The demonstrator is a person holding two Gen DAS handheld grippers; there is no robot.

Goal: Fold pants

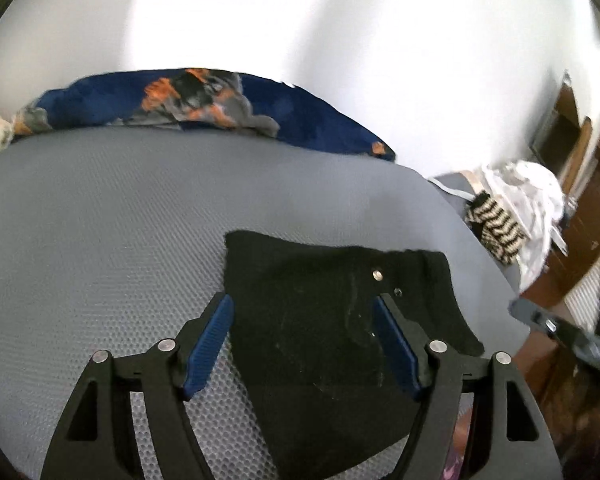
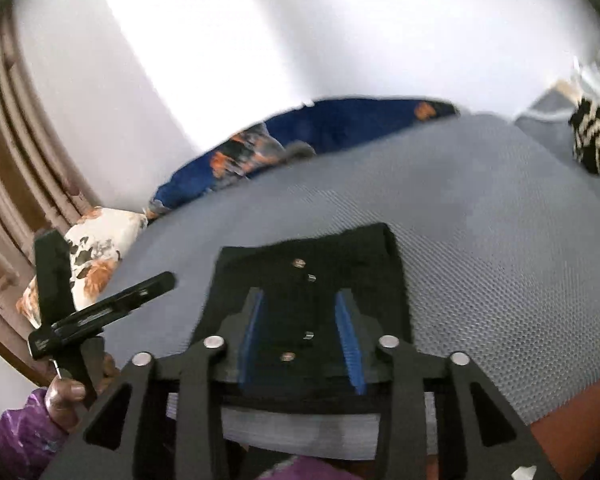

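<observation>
The black pants (image 1: 292, 264) lie folded into a compact dark shape on the grey mesh-patterned bed (image 1: 100, 220), with small metal snaps (image 1: 377, 275) showing on top. My left gripper (image 1: 302, 301) hovers above them, open wide, its blue pads clear of the cloth. In the right wrist view the same pants (image 2: 360, 248) lie flat beyond my right gripper (image 2: 300, 295), whose blue pads stand apart with nothing pinched between them. A hand in a purple sleeve (image 2: 66, 394) holds the left gripper, whose fingers (image 2: 140, 290) show at the left.
A blue blanket with orange flowers (image 1: 204, 100) lies along the bed's far edge by the white wall. A striped garment (image 1: 496, 224) and white cloth pile (image 1: 528, 196) sit at the right. A floral pillow (image 2: 96, 248) is at the left, brown wooden furniture (image 1: 596, 200) beyond the bed.
</observation>
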